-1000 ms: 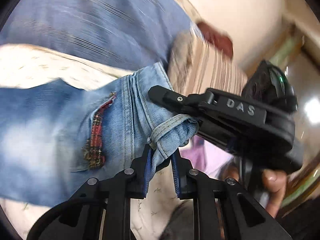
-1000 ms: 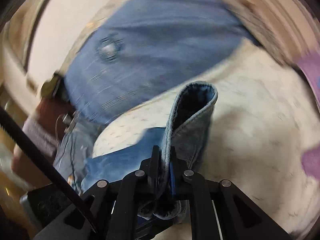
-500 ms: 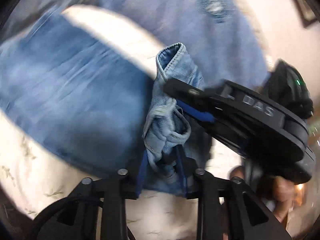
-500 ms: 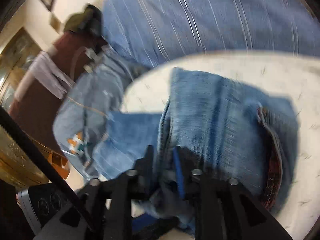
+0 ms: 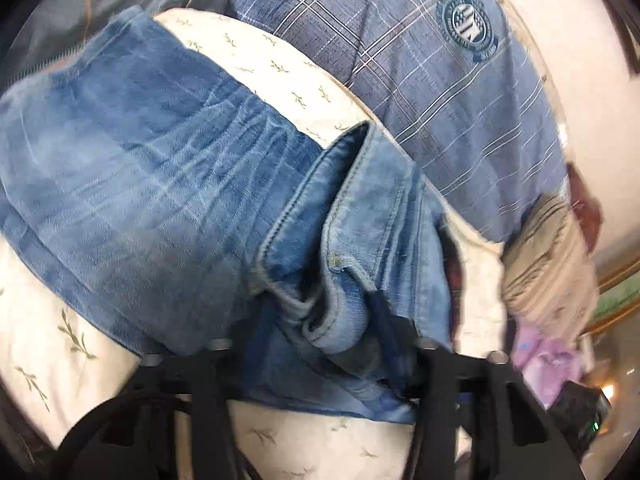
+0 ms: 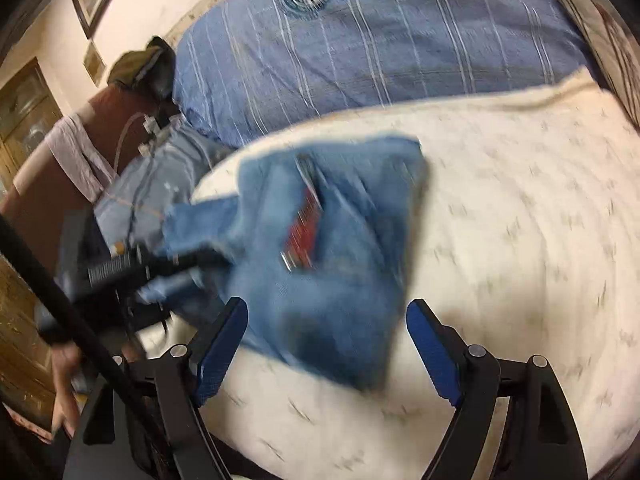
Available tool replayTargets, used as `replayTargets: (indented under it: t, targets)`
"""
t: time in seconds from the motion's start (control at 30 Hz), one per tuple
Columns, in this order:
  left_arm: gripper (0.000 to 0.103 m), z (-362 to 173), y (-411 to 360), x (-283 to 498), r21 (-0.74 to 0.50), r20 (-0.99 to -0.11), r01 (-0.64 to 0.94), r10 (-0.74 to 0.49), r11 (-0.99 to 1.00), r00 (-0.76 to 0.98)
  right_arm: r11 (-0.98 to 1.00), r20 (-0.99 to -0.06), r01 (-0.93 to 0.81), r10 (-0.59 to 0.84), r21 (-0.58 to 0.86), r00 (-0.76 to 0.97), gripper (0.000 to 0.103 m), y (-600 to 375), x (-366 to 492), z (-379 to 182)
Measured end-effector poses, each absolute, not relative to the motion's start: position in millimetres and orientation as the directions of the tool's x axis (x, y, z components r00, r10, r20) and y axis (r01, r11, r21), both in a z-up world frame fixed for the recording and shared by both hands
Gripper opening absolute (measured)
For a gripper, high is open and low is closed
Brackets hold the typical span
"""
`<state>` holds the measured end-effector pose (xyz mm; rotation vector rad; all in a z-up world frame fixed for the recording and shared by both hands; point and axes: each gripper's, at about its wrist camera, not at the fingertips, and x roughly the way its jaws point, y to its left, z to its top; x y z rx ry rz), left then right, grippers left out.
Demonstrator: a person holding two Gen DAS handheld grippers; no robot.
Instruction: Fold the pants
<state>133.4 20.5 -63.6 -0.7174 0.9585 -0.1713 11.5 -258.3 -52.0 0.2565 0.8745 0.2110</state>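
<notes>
My left gripper (image 5: 320, 320) jaws clench the faded blue pants (image 5: 160, 184), bunched at six o'clock; my right gripper (image 6: 328, 364) jaws gape released.

Bare sheet (image 6: 520, 240) lies free right of the folded jeans (image 6: 328, 240); a blue pillow (image 6: 400, 48) blocks beyond.

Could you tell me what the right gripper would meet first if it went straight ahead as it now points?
Probably the folded jeans, lying ahead between the open right gripper fingers; depth is unclear.

You're seeing: pants (image 5: 132, 168) faded blue denim, red patch | sheet (image 6: 520, 208) cream, olive sprigs | shirt (image 5: 432, 64) blue plaid | pads (image 6: 434, 344) blue
</notes>
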Motion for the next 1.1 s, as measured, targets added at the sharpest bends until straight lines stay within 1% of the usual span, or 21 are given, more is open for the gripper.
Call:
replayTargets:
  t: [0.03,0.07,0.13,0.17,0.23,0.3,0.33,0.4,0.5,0.53,0.57,0.63,0.7,0.77,0.8,0.83,0.87,0.9,0.93,0.97,1.1]
  targets:
    - [0.02,-59.6,18.0,135.2,-0.62,-0.684,-0.155,-0.433,0.769,0.587,0.951,-0.739,-0.079,0.283,0.299,0.612,0.083,-255.0,11.5,-56.6]
    - [0.019,-53.5,19.2,131.7,-0.63,-0.671,-0.142,-0.444,0.763,0.594,0.955,-0.75,-0.087,0.278,0.284,0.601,0.083,-249.9,12.3,-58.0]
    - [0.017,-36.8,26.3,120.8,-0.665,-0.622,-0.109,-0.469,0.738,0.627,0.963,-0.752,-0.126,0.266,0.24,0.603,0.083,-240.1,8.8,-54.7]
    - [0.017,-29.7,30.3,116.5,-0.663,-0.615,-0.105,-0.459,0.741,0.641,0.968,-0.749,-0.139,0.249,0.207,0.614,0.083,-232.5,8.1,-52.0]
    - [0.018,-33.5,34.8,113.4,-0.627,-0.653,-0.138,-0.42,0.767,0.63,0.976,-0.752,-0.139,0.216,0.166,0.622,0.083,-227.6,6.0,-53.4]
    - [0.02,-55.4,32.3,118.4,-0.57,-0.724,-0.164,-0.398,0.805,0.563,0.978,-0.774,-0.129,0.21,0.165,0.598,0.083,-226.7,9.9,-62.9]
    - [0.023,-68.6,32.8,117.1,-0.574,-0.738,-0.194,-0.4,0.796,0.543,0.977,-0.786,-0.124,0.211,0.171,0.581,0.083,-226.1,12.4,-67.9]
    - [0.024,-70.1,32.0,112.8,-0.596,-0.718,-0.2,-0.405,0.778,0.566,0.974,-0.789,-0.133,0.226,0.183,0.572,0.083,-221.8,14.1,-70.6]
    - [0.025,-62.6,24.7,112.4,-0.577,-0.718,-0.173,-0.395,0.798,0.573,0.979,-0.793,-0.141,0.2,0.145,0.576,0.083,-215.3,14.4,-72.1]
    - [0.027,-63.7,22.9,111.7,-0.565,-0.725,-0.177,-0.383,0.806,0.572,0.981,-0.798,-0.138,0.193,0.139,0.57,0.083,-213.7,15.7,-74.5]
    - [0.028,-64.5,21.8,111.4,-0.564,-0.727,-0.182,-0.38,0.806,0.571,0.981,-0.804,-0.136,0.19,0.137,0.564,0.08,-213.4,16.2,-76.8]
    - [0.03,-66.8,20.6,113.7,-0.577,-0.724,-0.193,-0.389,0.793,0.569,0.988,-0.816,-0.107,0.151,0.109,0.558,0.072,-209.3,19.9,-82.1]
    - [0.031,-69.4,21.7,114.7,-0.588,-0.722,-0.198,-0.398,0.784,0.567,0.99,-0.821,-0.083,0.14,0.113,0.554,0.064,-211.6,20.9,-85.7]
    - [0.031,-72.8,28.0,112.1,-0.59,-0.719,-0.199,-0.397,0.783,0.57,0.99,-0.821,-0.08,0.142,0.117,0.553,0.06,-212.0,21.0,-85.9]
    - [0.031,-73.1,27.3,112.1,-0.585,-0.721,-0.197,-0.392,0.787,0.571,0.991,-0.822,-0.081,0.132,0.104,0.555,0.055,-210.9,20.6,-86.0]
    - [0.029,-72.1,25.3,111.9,-0.574,-0.722,-0.188,-0.384,0.797,0.575,0.993,-0.824,-0.082,0.117,0.086,0.555,0.052,-209.4,20.6,-86.6]
    - [0.027,-70.5,22.4,111.6,-0.561,-0.724,-0.178,-0.376,0.808,0.579,0.994,-0.823,-0.083,0.11,0.077,0.558,0.044,-208.6,20.6,-86.4]
    - [0.025,-68.8,19.3,111.1,-0.55,-0.727,-0.167,-0.37,0.818,0.579,0.993,-0.819,-0.09,0.111,0.072,0.563,0.038,-207.5,20.1,-84.5]
    - [0.022,-66.7,14.8,112.0,-0.543,-0.73,-0.155,-0.372,0.825,0.574,0.993,-0.817,-0.095,0.108,0.065,0.566,0.029,-206.4,20.4,-81.5]
    - [0.022,-63.8,10.0,114.0,-0.546,-0.73,-0.142,-0.386,0.826,0.563,0.994,-0.815,-0.095,0.102,0.058,0.571,0.023,-207.1,20.1,-78.2]
    - [0.021,-52.2,-9.3,125.5,-0.608,-0.706,-0.122,-0.465,0.784,0.534,0.992,-0.791,-0.047,0.12,0.115,0.6,0.018,-234.8,14.6,-55.4]
